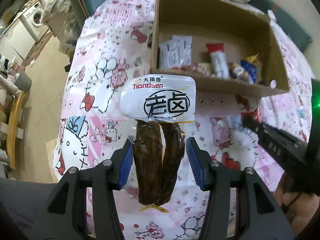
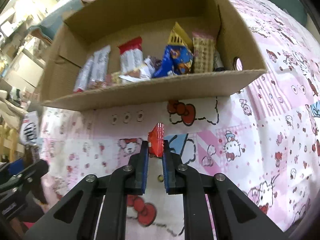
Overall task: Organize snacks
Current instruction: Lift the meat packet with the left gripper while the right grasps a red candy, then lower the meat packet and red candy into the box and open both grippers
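Gripper, left [image 1: 159, 150]: jaws wide apart, straddling the brown end of a vacuum pack [image 1: 158, 132] that lies flat on the bench [image 1: 96, 92] at frame centre; neither pad touches the film, so nothing is held. Straddling the pack's narrow end probably sets up a squeeze across its width. Beyond it, upper right, stands the open box [image 1: 216, 84], already holding several snacks along its near wall, which suggests it is the collecting place. Gripper, right [image 2: 155, 146]: jaws nearly closed, pinching a small red packet [image 2: 156, 143] by its lower edge, lifted clear of the bench at frame centre and just short of the box [image 2: 152, 98], presumably for dropping in.
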`<action>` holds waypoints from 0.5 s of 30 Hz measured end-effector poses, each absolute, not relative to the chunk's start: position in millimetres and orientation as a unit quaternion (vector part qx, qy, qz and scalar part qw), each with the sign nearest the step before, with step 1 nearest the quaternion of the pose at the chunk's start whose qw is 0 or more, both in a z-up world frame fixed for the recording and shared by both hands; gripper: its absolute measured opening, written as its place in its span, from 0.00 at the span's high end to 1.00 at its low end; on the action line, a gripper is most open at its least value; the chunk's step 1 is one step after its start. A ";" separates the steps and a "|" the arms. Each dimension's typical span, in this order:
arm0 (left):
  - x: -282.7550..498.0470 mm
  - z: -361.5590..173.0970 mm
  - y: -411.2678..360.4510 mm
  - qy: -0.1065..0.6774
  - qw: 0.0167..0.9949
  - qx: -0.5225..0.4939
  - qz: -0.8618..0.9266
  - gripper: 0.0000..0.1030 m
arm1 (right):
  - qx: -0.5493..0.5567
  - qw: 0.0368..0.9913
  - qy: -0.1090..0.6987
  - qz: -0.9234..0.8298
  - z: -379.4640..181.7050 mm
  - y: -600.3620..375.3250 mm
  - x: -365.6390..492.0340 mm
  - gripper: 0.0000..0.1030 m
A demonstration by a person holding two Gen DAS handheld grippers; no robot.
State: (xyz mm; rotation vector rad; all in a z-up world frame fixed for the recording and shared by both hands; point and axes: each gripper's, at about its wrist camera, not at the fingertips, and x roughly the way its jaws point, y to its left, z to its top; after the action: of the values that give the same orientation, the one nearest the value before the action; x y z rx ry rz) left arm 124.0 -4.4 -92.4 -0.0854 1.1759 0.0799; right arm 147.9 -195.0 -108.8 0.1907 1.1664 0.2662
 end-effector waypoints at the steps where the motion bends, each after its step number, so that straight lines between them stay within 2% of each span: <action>1: 123.8 -87.7 -5.6 0.548 0.835 -0.040 0.035 0.54 | 0.090 0.823 0.545 0.131 -100.2 -197.4 145.7 0.87; 15: 163.7 -20.0 1.7 0.484 0.872 -0.070 0.011 0.54 | 0.117 0.849 0.477 0.194 -11.7 -229.7 139.3 0.87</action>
State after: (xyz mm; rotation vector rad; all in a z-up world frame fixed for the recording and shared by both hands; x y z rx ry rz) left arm 163.7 1.7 -20.0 -0.1458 1.0124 0.0220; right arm 139.3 -229.7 -11.7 0.2474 1.0047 0.4096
